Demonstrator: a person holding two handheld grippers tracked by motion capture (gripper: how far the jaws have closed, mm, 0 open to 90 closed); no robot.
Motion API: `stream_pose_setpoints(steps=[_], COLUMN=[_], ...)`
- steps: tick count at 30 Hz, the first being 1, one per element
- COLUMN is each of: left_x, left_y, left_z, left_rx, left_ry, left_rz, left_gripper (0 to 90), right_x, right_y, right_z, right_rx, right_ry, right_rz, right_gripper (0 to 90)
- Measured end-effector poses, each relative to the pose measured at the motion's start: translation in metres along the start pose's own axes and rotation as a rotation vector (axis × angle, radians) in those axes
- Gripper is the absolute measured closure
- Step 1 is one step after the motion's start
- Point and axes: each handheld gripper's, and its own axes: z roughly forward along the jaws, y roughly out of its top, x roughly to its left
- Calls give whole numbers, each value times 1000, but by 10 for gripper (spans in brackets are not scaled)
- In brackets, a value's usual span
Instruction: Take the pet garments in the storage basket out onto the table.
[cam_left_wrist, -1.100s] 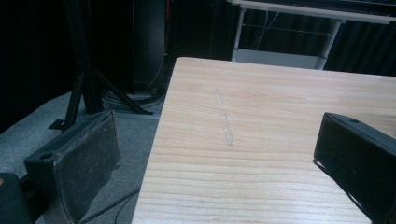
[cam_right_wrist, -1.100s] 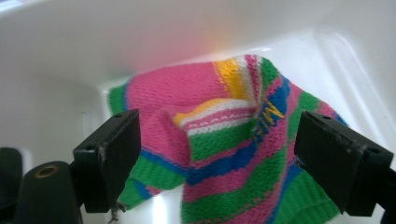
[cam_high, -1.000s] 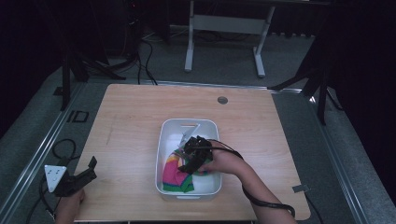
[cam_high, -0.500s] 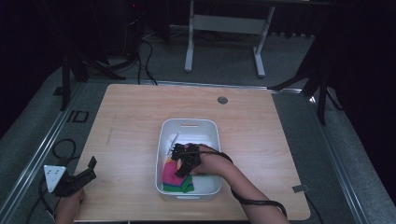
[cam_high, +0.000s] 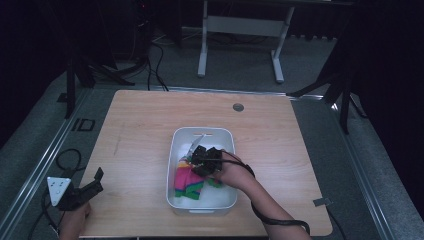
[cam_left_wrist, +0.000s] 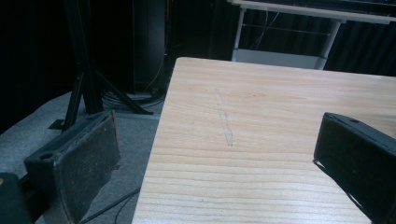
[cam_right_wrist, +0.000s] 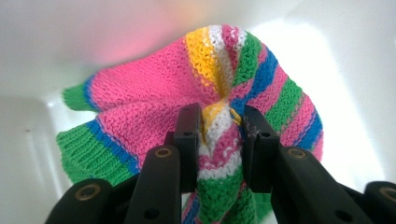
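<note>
right tongs (cam_right_wrist: 219, 126) pinching striped knit (cam_right_wrist: 154, 107), white bin (cam_high: 226, 201)

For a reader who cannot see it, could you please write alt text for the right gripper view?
The right gripper is shut on a fold of a striped knitted cloth, pink, green, blue, yellow and white, pinched between its two black jaws. The cloth lies inside a white tub, whose pale walls surround it.

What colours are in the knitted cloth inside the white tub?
Pink knitted cloth striped green, blue, yellow and white; clearest in the right gripper view.
</note>
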Motion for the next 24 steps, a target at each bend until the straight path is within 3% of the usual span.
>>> stream_pose_setpoints(steps=[13,24], left_x=[0,0], left_y=[0,0], left_z=[0,0], left_rx=[1,-1], left_ry=[2,2], left_rz=[3,1], left_gripper=[9,9], right_x=[-16,-20], right_y=[3,8], right_z=[-77,-123], right_rx=[-235,-339], right_ry=[-30,-72], right_rz=[45,45], right_gripper=[709,708])
